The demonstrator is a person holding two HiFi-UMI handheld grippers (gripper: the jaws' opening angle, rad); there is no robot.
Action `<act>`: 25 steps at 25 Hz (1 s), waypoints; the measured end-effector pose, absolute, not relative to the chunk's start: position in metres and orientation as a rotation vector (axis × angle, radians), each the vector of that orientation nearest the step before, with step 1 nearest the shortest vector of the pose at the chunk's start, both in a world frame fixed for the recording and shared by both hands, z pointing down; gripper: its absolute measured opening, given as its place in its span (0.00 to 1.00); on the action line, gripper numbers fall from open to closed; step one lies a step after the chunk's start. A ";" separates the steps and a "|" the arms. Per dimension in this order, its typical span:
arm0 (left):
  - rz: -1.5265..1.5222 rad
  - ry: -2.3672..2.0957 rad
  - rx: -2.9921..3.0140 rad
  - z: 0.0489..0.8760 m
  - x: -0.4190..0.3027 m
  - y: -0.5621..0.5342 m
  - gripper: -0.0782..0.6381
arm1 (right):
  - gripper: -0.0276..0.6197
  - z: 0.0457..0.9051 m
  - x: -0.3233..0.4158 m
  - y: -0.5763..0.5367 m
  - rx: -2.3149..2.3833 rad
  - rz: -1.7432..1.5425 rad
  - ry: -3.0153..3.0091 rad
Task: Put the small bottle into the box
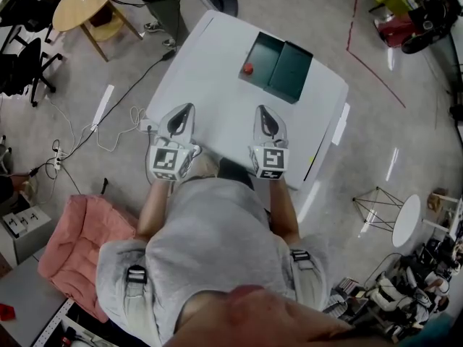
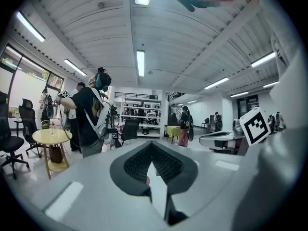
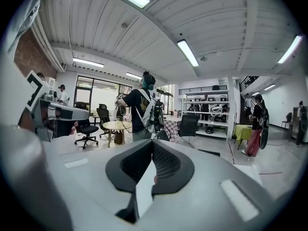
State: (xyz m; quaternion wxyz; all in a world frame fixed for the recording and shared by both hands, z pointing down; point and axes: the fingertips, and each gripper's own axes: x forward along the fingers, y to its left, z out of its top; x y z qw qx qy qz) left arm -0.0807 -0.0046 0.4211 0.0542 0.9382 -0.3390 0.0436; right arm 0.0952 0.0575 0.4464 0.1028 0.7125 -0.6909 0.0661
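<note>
To your left, a pink cushion [image 1: 79,244] lies on the floor [image 1: 304,6], near loose white cables [image 1: 119,130]. Farther out you have a round wooden side table [image 1: 85,4] and a black office chair [image 1: 25,67]. Right: a red floor line [image 1: 376,67].

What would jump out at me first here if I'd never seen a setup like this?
A dark green box lies open at the far side of the white table, with a small red thing at its left edge. Nearer the person, the left gripper and the right gripper point toward the box. Both are shut and empty.
</note>
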 end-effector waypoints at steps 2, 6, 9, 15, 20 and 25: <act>0.131 -1.025 2.854 0.420 -0.081 -0.004 0.13 | 0.05 0.444 0.095 0.058 2.108 0.195 -2.042; 0.135 -1.015 2.862 0.420 -0.078 -0.006 0.13 | 0.05 0.443 0.093 0.055 2.113 0.183 -2.048; 0.133 -1.009 2.865 0.418 -0.079 -0.006 0.13 | 0.05 0.440 0.089 0.054 2.110 0.177 -2.051; 0.125 -1.011 2.862 0.418 -0.081 -0.001 0.13 | 0.05 0.441 0.087 0.057 2.107 0.183 -2.049; 0.121 -1.011 2.858 0.418 -0.083 -0.003 0.13 | 0.05 0.442 0.083 0.056 2.096 0.189 -2.055; 0.118 -1.006 2.860 0.418 -0.079 -0.002 0.13 | 0.05 0.444 0.085 0.057 2.100 0.190 -2.052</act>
